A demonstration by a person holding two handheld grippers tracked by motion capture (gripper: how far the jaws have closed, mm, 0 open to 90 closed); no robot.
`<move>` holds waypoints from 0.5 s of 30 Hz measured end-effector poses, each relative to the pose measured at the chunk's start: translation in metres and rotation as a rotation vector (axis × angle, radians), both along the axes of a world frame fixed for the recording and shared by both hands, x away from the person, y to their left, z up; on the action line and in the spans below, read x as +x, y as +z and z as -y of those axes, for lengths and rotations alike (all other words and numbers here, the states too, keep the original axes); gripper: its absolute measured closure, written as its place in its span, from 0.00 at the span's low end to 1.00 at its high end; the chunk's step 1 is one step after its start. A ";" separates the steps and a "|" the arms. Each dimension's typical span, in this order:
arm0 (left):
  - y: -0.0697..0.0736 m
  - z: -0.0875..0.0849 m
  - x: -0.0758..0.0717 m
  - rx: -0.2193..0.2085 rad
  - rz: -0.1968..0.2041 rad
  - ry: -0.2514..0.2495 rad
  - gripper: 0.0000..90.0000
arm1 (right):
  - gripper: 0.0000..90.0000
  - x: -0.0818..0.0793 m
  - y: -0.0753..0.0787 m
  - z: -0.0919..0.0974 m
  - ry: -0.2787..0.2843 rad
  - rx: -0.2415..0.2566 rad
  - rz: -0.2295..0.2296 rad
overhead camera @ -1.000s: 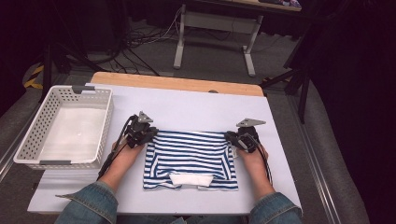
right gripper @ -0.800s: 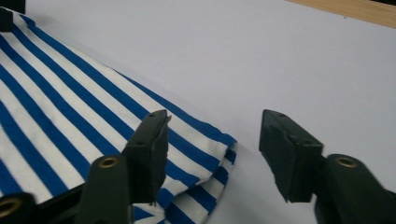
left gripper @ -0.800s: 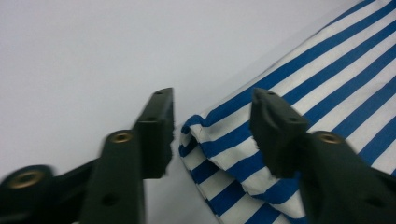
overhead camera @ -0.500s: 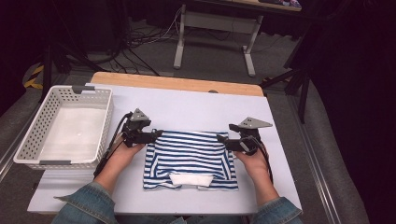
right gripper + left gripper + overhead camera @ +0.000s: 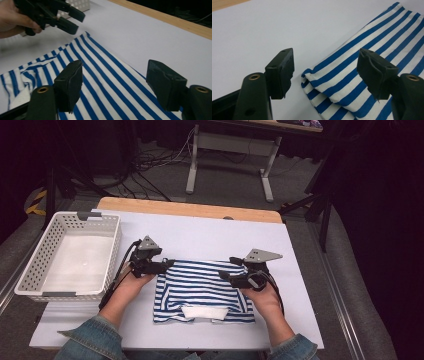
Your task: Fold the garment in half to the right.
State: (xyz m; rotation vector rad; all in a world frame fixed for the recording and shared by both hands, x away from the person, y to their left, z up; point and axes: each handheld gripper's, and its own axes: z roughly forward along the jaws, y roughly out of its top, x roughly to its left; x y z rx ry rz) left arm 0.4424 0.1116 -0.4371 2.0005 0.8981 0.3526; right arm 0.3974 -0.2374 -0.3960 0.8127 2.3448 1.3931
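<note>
On the white mat (image 5: pixel 300 270), mid-table, lay the folded blue/white striped shirt (image 5: pixel 200 287), white collar toward the person. L gripper (image 5: pixel 325 72) sat at its far-left corner, jaws just opened wide, cloth between but not pinched. R gripper (image 5: pixel 115 80) hung over the far-right edge, jaws apart w/ nothing held. White basket (image 5: pixel 107 270) at left held nothing visible. Shirt's underside folds hidden.

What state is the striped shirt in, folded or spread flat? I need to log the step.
Folded. The striped shirt lies as a compact rectangle on the table, and the left gripper view shows doubled layers at its corner.
</note>
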 end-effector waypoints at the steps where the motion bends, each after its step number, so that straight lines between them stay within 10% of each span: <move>1: 0.000 0.000 0.000 0.000 -0.002 -0.003 0.35 | 0.30 -0.001 0.000 -0.003 0.010 0.002 0.001; 15: 0.003 -0.003 -0.003 -0.004 -0.005 -0.018 0.34 | 0.13 -0.019 -0.006 -0.052 0.219 0.009 -0.002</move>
